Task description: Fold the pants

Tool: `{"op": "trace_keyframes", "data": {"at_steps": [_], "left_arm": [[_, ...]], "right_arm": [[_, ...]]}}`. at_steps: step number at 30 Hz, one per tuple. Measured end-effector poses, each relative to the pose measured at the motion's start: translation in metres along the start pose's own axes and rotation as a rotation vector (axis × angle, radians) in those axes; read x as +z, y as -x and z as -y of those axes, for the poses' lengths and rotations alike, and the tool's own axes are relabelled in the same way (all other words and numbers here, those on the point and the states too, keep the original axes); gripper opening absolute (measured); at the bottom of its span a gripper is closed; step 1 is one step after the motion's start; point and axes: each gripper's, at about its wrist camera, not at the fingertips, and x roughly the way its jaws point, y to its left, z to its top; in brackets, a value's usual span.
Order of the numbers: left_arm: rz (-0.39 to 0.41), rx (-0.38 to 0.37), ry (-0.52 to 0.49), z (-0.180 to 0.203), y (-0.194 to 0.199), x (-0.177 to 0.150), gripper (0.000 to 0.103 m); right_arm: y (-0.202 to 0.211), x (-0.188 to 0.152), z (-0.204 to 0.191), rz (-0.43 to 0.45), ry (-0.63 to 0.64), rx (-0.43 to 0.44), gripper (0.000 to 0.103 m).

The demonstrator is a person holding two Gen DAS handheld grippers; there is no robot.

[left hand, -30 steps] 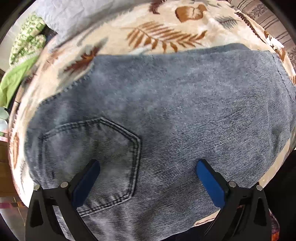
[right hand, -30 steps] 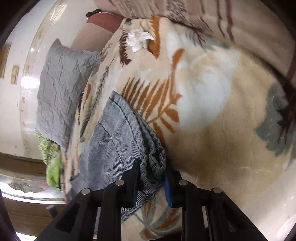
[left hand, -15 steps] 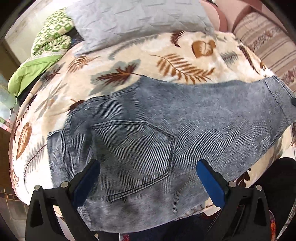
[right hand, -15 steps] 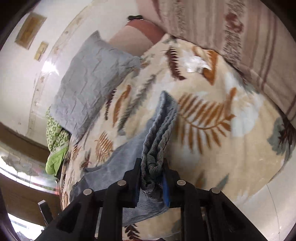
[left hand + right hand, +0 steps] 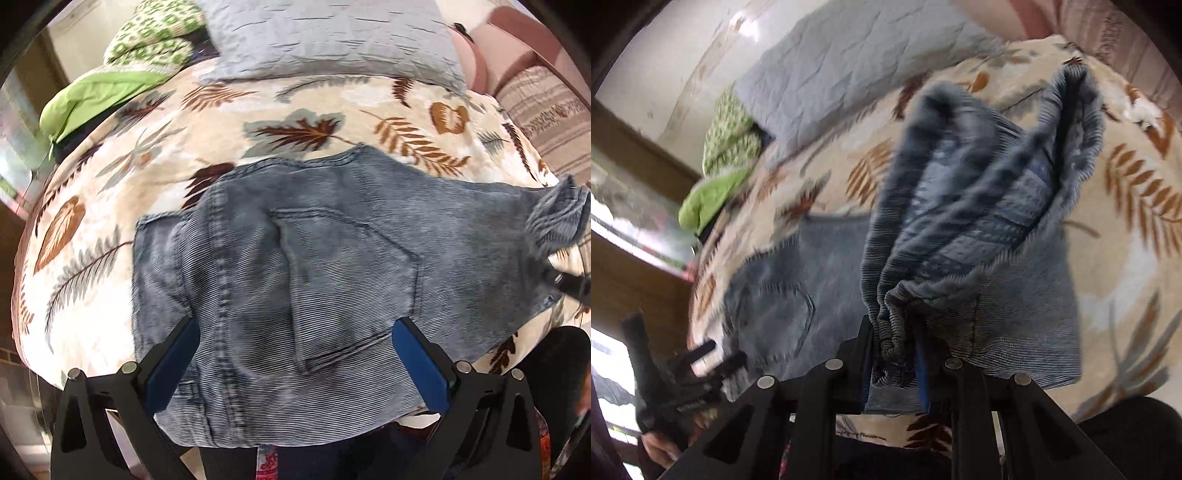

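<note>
Holding a bunched hem, the right gripper fingers are clamped on the pants, which lie across the bed, long axis left-right; left gripper gapes empty over the pocket end.

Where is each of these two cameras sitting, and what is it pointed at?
Left wrist: on the left gripper, looking steeply down at jeans spread on a leaf-print blanket; its open blue-padded fingers show.
Right wrist: on the right gripper, shut on the jeans' bunched hem, lifted above the blanket; the left gripper and a hand show at lower left.
Shared: jeans, blanket, grey pillow, green bedding.
</note>
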Motion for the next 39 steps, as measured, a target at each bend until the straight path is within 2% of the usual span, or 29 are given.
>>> {"op": "trace_keyframes", "data": {"at_steps": [3, 6, 7, 10, 11, 13, 16, 19, 20, 22, 23, 24, 25, 30, 35, 36, 37, 39], "left_arm": [[-0.013, 0.006, 0.018, -0.010, -0.006, -0.005, 0.103], [-0.032, 0.004, 0.026, -0.015, -0.011, -0.010, 0.103], [-0.039, 0.002, 0.028, -0.016, -0.012, -0.011, 0.103], [-0.042, -0.006, 0.026, -0.014, -0.012, -0.013, 0.103], [-0.041, -0.011, 0.019, -0.011, -0.011, -0.012, 0.103], [-0.038, -0.030, 0.002, -0.002, -0.009, -0.010, 0.103], [-0.033, -0.085, -0.027, 0.020, -0.005, -0.004, 0.103], [-0.023, -0.141, -0.071, 0.055, -0.003, 0.005, 0.103], [-0.018, -0.153, -0.085, 0.064, -0.003, 0.009, 0.103], [-0.009, -0.171, -0.120, 0.086, -0.004, 0.016, 0.103], [-0.009, -0.176, -0.134, 0.094, -0.006, 0.019, 0.103], [-0.013, -0.177, -0.147, 0.103, -0.009, 0.023, 0.103], [-0.017, -0.181, -0.153, 0.109, -0.010, 0.025, 0.103], [-0.052, -0.240, -0.120, 0.134, -0.024, 0.043, 0.103], [-0.118, -0.295, -0.103, 0.161, -0.047, 0.045, 0.103], [-0.129, -0.302, -0.110, 0.165, -0.052, 0.043, 0.099], [-0.145, -0.311, -0.122, 0.169, -0.056, 0.040, 0.087], [-0.189, -0.310, -0.158, 0.176, -0.066, 0.030, 0.071]], "right_arm": [[-0.023, -0.008, -0.016, -0.040, 0.064, -0.006, 0.024], [-0.043, -0.017, -0.031, -0.146, 0.078, 0.177, 0.024], [-0.047, -0.022, -0.038, -0.166, 0.099, 0.188, 0.024], [-0.043, -0.032, -0.047, -0.127, 0.199, 0.150, 0.024], [-0.037, -0.030, -0.043, -0.098, 0.197, 0.156, 0.024], [-0.019, -0.020, -0.022, -0.022, 0.129, 0.183, 0.024], [0.012, 0.001, 0.019, 0.098, 0.001, 0.174, 0.024], [0.026, 0.011, 0.058, 0.151, -0.110, 0.177, 0.024], [0.023, 0.009, 0.068, 0.148, -0.124, 0.163, 0.024], [-0.001, 0.001, 0.094, 0.045, -0.162, 0.094, 0.025], [-0.010, -0.005, 0.104, 0.023, -0.185, 0.106, 0.026], [-0.007, -0.011, 0.110, 0.080, -0.197, 0.151, 0.025], [-0.005, -0.013, 0.110, 0.088, -0.202, 0.167, 0.025], [-0.008, -0.014, 0.100, 0.066, -0.138, 0.156, 0.026], [-0.005, -0.015, 0.107, 0.063, -0.154, 0.196, 0.026], [-0.003, -0.015, 0.111, 0.063, -0.160, 0.205, 0.026], [0.001, -0.018, 0.116, 0.061, -0.165, 0.216, 0.026], [0.002, -0.019, 0.119, 0.058, -0.181, 0.238, 0.026]]}}
